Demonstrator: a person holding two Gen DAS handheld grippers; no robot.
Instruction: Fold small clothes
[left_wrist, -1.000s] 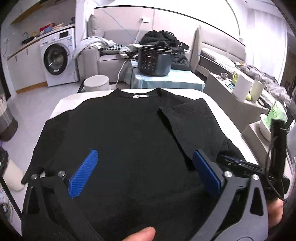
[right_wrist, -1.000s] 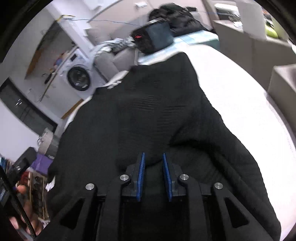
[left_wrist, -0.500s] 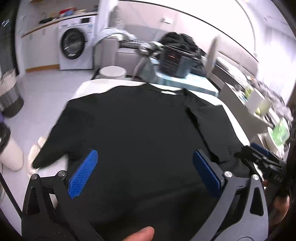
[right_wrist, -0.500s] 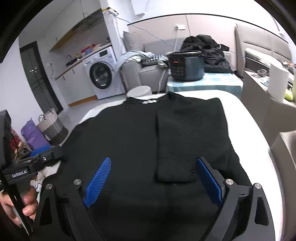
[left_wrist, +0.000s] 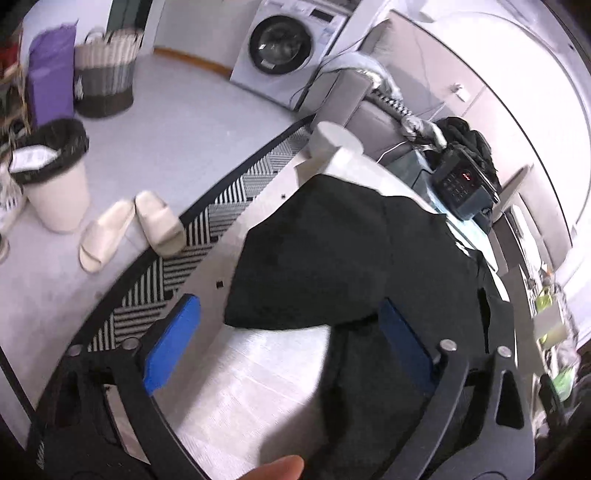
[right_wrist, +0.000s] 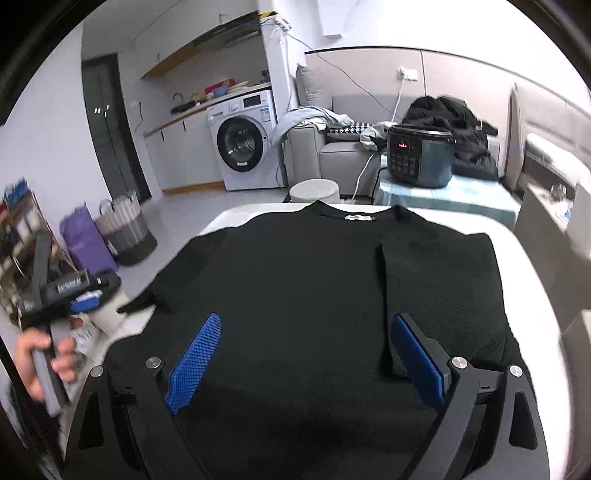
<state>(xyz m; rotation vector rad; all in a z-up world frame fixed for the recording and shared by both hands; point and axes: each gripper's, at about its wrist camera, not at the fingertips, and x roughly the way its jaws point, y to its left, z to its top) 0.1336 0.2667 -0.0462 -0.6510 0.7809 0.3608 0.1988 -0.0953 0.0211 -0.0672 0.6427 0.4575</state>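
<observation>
A black sweater (right_wrist: 295, 280) lies spread on the white table (right_wrist: 524, 266), collar at the far end. Its right sleeve (right_wrist: 439, 280) is folded in over the body. My right gripper (right_wrist: 306, 358) hangs open above the hem with nothing between its pads. In the left wrist view the sweater's left sleeve (left_wrist: 306, 258) lies over the table's (left_wrist: 258, 369) left edge. My left gripper (left_wrist: 288, 332) is just before the cuff; its jaws are closing, still wide, and the pads press on nothing. The right wrist view shows the left gripper (right_wrist: 88, 295) at far left, held in a hand (right_wrist: 40, 354).
Off the table's left side are a striped rug (left_wrist: 221, 221), a pair of slippers (left_wrist: 129, 229), a lined bin (left_wrist: 55, 173) and a laundry basket (right_wrist: 125, 229). Beyond the table stand a stool (right_wrist: 314, 190), a dark cooker (right_wrist: 419, 155), a sofa and a washing machine (right_wrist: 247, 144).
My right gripper opened, let go of the folded right sleeve and drew back. My left gripper swung left and rolled, from above the body to the left sleeve at the table's edge.
</observation>
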